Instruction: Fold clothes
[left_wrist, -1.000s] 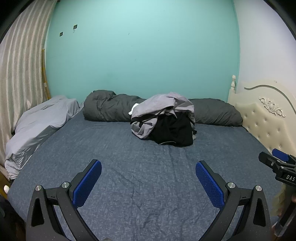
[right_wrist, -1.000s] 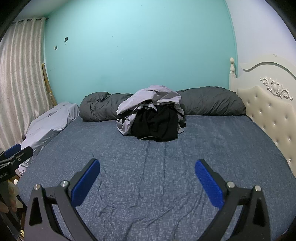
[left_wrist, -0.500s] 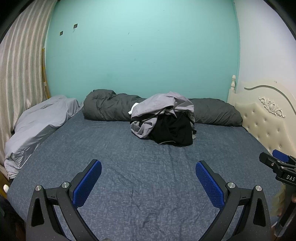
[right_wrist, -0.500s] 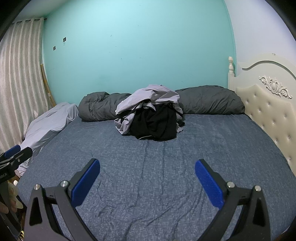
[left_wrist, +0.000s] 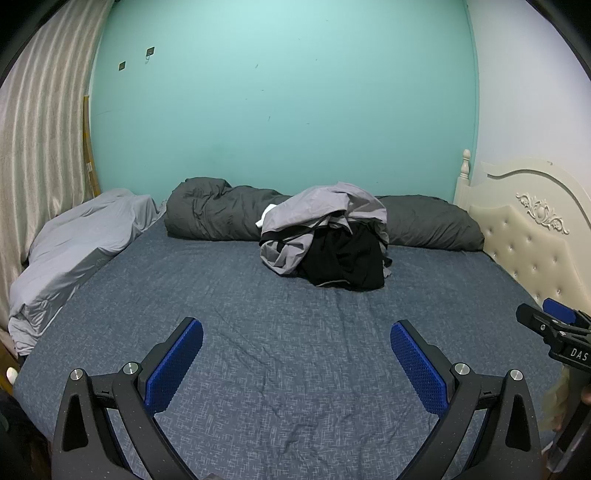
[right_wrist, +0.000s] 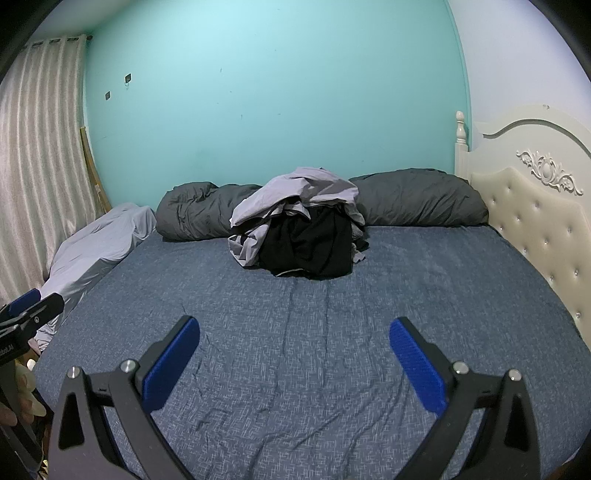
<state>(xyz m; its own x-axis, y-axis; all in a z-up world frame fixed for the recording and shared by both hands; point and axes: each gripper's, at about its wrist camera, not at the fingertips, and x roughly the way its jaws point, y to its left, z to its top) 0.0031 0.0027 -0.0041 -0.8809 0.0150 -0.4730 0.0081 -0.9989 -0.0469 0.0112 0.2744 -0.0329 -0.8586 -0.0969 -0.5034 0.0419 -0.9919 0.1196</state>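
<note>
In the left wrist view, the left gripper (left_wrist: 295, 356) hangs over the front part of the blue woven bed sheet (left_wrist: 229, 295). Its two blue pads are spread wide apart and hold nothing. The messy pile of grey and black clothes (left_wrist: 328, 240) lies straight ahead and a little to the right of the gap between the pads, far back on the bed. It is well apart from the pads. The pile touches the long dark grey rolled quilt (left_wrist: 214, 212) that runs along the green wall (left_wrist: 280, 92). The pile is a lump, a bit wider than it is tall. Soft light grey cloth drapes over the top and left side. Black cloth spills out at the front. A bit of white peeks out on the left. Nothing in it looks folded yet. At the right edge, the tip of the right gripper (left_wrist: 554, 323) shows, beside the cream padded headboard (left_wrist: 528, 236).

In the right wrist view, the right gripper (right_wrist: 293, 352) also has its blue pads spread wide with nothing between them. Here the pile of clothes (right_wrist: 299, 229) sits almost dead ahead, just a touch to the right. So I think the right gripper has the straighter path to it, though both look about as far away. Both must go forward across the bare sheet first. The left gripper's tip (right_wrist: 29, 314) shows at the left edge, in front of a light grey crumpled blanket (right_wrist: 99, 240).
</note>
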